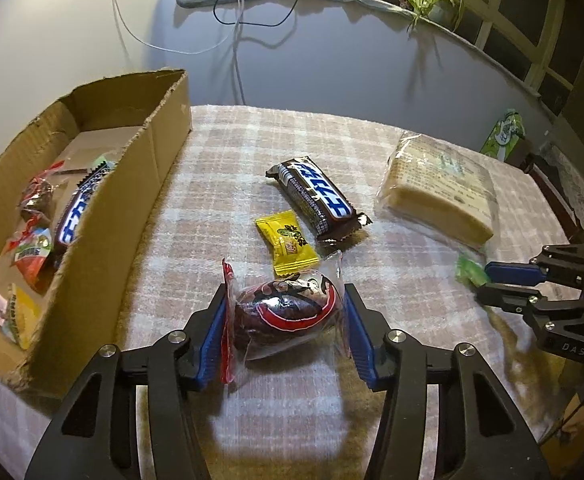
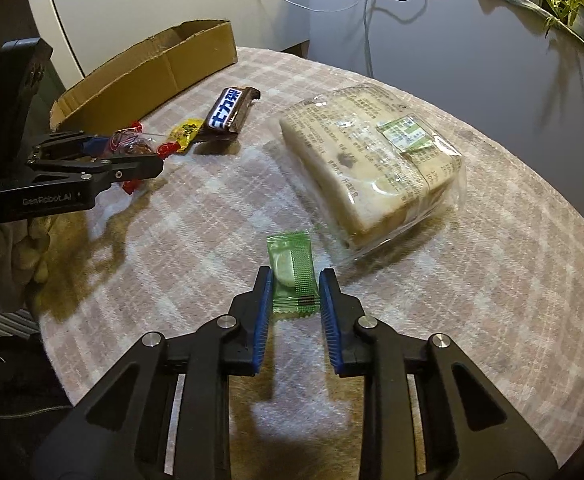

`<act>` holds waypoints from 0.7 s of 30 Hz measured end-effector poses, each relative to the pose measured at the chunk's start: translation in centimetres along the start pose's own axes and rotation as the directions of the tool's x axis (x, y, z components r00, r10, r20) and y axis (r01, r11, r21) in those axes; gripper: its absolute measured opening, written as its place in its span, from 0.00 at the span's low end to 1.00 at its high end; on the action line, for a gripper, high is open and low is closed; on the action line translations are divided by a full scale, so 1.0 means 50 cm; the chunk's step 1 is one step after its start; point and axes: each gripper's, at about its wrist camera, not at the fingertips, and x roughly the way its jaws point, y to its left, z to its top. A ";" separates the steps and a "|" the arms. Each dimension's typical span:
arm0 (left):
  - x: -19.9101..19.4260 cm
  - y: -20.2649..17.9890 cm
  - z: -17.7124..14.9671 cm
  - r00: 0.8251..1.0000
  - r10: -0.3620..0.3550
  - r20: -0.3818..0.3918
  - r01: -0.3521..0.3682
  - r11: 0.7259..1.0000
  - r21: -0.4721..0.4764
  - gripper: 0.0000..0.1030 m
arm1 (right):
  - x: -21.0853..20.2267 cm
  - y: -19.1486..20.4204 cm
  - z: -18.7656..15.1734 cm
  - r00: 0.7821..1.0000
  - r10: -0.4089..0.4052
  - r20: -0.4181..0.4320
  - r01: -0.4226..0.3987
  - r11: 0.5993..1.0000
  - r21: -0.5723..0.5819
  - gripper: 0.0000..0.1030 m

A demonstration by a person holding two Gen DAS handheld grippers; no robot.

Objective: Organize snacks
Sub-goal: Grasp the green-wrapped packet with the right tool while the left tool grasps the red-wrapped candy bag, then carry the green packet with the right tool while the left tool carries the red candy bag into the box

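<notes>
On a round table under a pink plaid cloth (image 1: 292, 152), the left gripper (image 1: 285, 300) has its blue pads pressed on both ends of a clear, red-edged packet holding a dark red-printed snack (image 1: 287, 312), which rests on the cloth between the fingers. Just beyond that packet lies a small yellow candy (image 1: 287, 242), and past it a brown chocolate bar with a blue-and-white label (image 1: 318, 200), its near end close to the candy. Along the left side stands an open cardboard box (image 1: 131, 184) with torn edges; inside it lie several wrapped snacks (image 1: 39, 224), among them another bar of the same kind, though the smaller ones are too crumpled to name. To the right sits a large clear-wrapped block of sliced bread or cake (image 2: 372, 160), printed with text and a green label. Near its closest corner lies a small green sachet (image 2: 294, 276) with a pale round piece inside. The right gripper (image 2: 296, 284) straddles this sachet, its blue pads at the packet's two long edges; they seem to be clenched on it, though the contact on the right-hand side is hard to confirm. A gloved hand (image 2: 15, 248) shows below the left gripper in the right wrist view.
</notes>
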 end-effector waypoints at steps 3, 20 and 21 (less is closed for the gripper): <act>-0.018 0.000 -0.002 1.000 -0.009 0.017 0.009 1.000 -0.003 0.51 | -0.008 0.003 0.001 1.000 -0.004 0.011 0.004 1.000 0.004 0.24; -0.118 0.074 0.025 0.989 0.028 0.143 -0.020 0.998 -0.057 0.51 | -0.088 0.061 0.140 0.986 0.022 0.163 -0.012 0.998 -0.064 0.24; -0.122 0.082 0.026 0.988 0.036 0.148 -0.027 0.998 -0.063 0.51 | -0.088 0.069 0.159 0.984 0.026 0.174 -0.013 0.997 -0.075 0.24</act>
